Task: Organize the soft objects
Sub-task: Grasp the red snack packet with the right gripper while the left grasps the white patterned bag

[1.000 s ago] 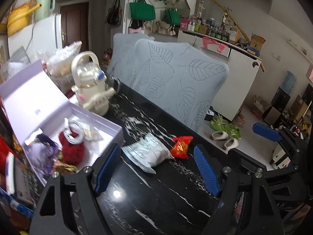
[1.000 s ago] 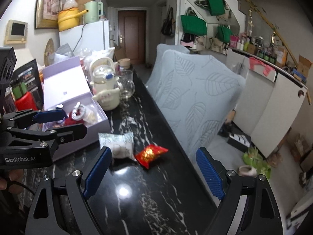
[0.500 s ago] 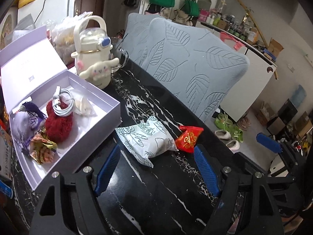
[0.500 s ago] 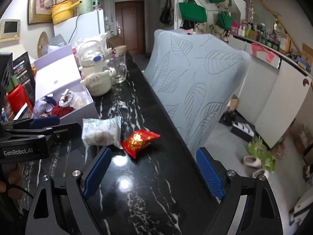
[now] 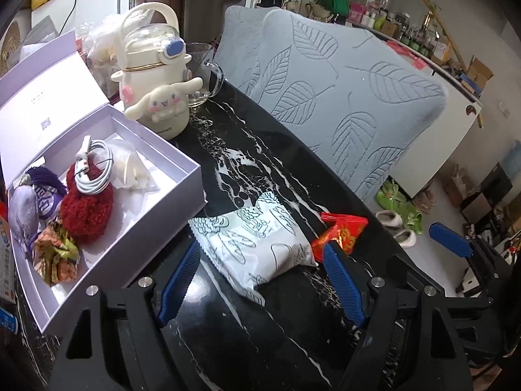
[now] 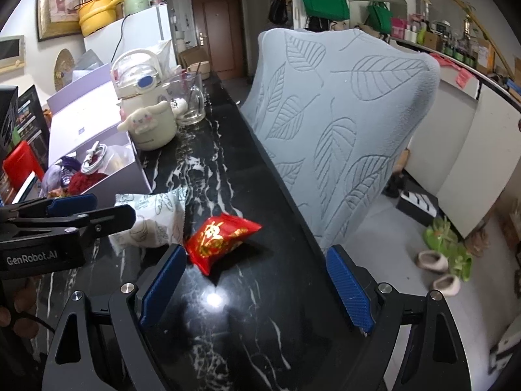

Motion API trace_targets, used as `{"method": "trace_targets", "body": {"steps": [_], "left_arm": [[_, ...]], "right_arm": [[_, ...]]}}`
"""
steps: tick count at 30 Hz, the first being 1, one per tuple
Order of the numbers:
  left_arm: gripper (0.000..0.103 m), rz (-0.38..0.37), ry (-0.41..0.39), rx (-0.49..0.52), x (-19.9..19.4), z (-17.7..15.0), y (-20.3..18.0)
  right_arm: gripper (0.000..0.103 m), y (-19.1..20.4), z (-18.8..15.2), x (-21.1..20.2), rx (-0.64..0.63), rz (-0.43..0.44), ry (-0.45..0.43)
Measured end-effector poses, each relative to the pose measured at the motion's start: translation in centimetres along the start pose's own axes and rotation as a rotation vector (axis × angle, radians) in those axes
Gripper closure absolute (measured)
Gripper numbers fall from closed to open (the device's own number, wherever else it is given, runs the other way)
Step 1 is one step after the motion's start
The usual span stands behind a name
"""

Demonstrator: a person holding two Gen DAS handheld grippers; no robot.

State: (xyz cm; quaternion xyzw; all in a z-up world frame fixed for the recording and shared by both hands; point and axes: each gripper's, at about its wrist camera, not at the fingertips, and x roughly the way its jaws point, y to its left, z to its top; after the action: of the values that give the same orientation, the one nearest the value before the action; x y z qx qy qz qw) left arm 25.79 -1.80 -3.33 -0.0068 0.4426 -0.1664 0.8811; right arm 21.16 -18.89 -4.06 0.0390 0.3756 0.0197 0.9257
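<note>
Both grippers have dropped nearer, jaws spread, over white packet (image 5: 257,244) and red packet (image 6: 218,238) beside box (image 5: 182,195).

In the right wrist view the left claw (image 6: 70,210) covers one side of the white packet (image 6: 162,215), and the wall of the lilac box (image 6: 107,192) hides most of the things inside. In the left wrist view a blue finger (image 5: 342,283) covers the near corner of the red packet (image 5: 342,228). The box lid (image 5: 42,91) is cut off by the left edge, and the small print on it is too small to read.
</note>
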Motion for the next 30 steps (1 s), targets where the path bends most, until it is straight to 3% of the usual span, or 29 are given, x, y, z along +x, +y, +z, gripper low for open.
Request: {"method": "trace_targets", "body": {"steps": [8,13,24,26,27,30], "left_arm": [[0.026,0.057,0.008,0.042,2.0,0.9,-0.7],[0.026,0.055,0.04,0.028,3.1,1.0,-0.1],[0.026,0.092,0.031,0.037,2.6,1.2,0.8],[0.026,0.086,0.032,0.025,2.5,1.3,1.0],[0.026,0.071,0.03,0.014,2.5,1.3,1.2],[0.025,0.05,0.066,-0.013,3.5,1.4,1.2]], "right_arm": [[0.014,-0.2,0.6,2.1,-0.006,-0.007,0.027],[0.015,0.0,1.0,3.7,-0.003,0.017,0.058],[0.016,0.9,1.6,6.9,-0.006,0.028,0.108],[0.034,0.8,1.5,7.3,0.008,0.062,0.097],[0.051,0.7,1.5,7.6,0.015,0.094,0.097],[0.055,0.9,1.4,7.6,-0.033,0.11,0.091]]}}
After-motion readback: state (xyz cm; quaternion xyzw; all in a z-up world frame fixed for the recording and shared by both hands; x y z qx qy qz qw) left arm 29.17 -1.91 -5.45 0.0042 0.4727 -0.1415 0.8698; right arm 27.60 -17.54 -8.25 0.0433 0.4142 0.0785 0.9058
